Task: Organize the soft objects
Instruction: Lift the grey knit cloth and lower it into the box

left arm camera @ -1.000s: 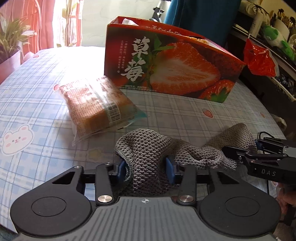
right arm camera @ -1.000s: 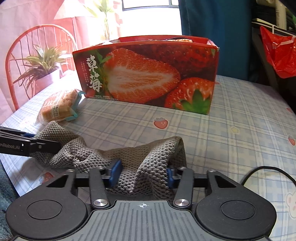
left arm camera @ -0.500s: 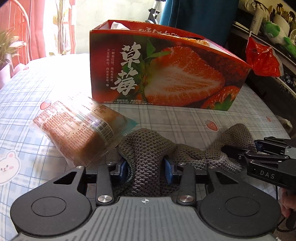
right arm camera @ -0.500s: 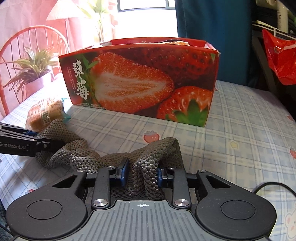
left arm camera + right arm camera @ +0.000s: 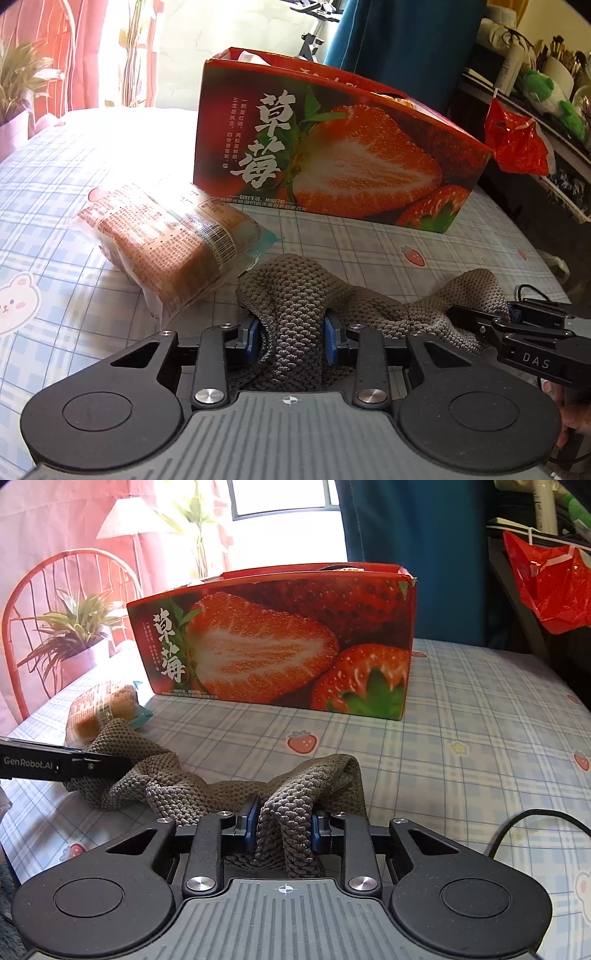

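A grey knitted cloth (image 5: 295, 295) lies bunched on the checked tablecloth; it also shows in the right wrist view (image 5: 207, 790). My left gripper (image 5: 291, 338) is shut on its left end. My right gripper (image 5: 283, 830) is shut on its right end, and shows from the side in the left wrist view (image 5: 517, 332). A wrapped bread loaf (image 5: 173, 240) lies just left of the cloth, touching it. An open strawberry-printed box (image 5: 332, 162) stands behind, with some items inside partly hidden; it also shows in the right wrist view (image 5: 280, 642).
A red plastic bag (image 5: 517, 144) hangs at the right by dark shelves. A red chair (image 5: 55, 590) and a potted plant (image 5: 77, 638) stand past the table's left edge. A black cable (image 5: 524, 827) lies on the table at right.
Both grippers have closed tighter on the cloth and moved it toward the box. The cloth's left end now lies against the bread loaf.
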The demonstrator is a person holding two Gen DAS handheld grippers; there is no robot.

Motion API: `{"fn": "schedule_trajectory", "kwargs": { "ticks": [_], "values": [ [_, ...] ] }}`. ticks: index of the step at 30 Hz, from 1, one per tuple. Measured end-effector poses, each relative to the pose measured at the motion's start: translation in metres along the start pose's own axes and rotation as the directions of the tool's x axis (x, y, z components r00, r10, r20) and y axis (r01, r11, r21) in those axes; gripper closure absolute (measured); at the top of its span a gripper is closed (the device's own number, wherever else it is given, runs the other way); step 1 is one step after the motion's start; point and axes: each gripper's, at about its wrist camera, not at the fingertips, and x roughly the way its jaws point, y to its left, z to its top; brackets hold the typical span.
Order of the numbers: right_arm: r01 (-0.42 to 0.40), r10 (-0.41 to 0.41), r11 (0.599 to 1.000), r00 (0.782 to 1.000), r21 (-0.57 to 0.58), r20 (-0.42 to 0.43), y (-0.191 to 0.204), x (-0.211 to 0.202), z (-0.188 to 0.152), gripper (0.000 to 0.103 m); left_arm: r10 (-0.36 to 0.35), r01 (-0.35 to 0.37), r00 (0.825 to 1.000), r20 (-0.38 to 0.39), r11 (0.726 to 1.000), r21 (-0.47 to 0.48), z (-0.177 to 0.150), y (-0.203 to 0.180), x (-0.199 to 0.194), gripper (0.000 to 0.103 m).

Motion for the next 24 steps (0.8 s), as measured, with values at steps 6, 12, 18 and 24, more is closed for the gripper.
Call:
{"fn": "schedule_trajectory", "kwargs": {
  "ticks": [6, 12, 18, 24],
  "values": [
    [-0.002, 0.002, 1.0, 1.0, -0.001, 0.014, 0.002, -0.003, -0.002, 0.088, 0.001, -0.001, 1.0, 0.002, 1.0, 0.006, -0.001, 0.0, -0.001, 0.071],
    [-0.001, 0.001, 1.0, 1.0, 0.005, 0.027, 0.003, -0.007, -0.001, 0.09, 0.005, -0.005, 1.0, 0.004, 1.0, 0.015, -0.002, -0.003, -0.004, 0.074],
    [-0.001, 0.001, 1.0, 1.0, 0.006, 0.029, 0.003, -0.008, -0.002, 0.09, 0.005, -0.005, 1.0, 0.003, 1.0, 0.011, -0.001, -0.003, -0.004, 0.074],
    [0.0, 0.0, 1.0, 0.998, 0.003, 0.066, 0.002, -0.019, 0.007, 0.091, -0.01, 0.008, 0.999, 0.03, 0.999, 0.039, 0.007, -0.008, -0.016, 0.078]
  ]
}}
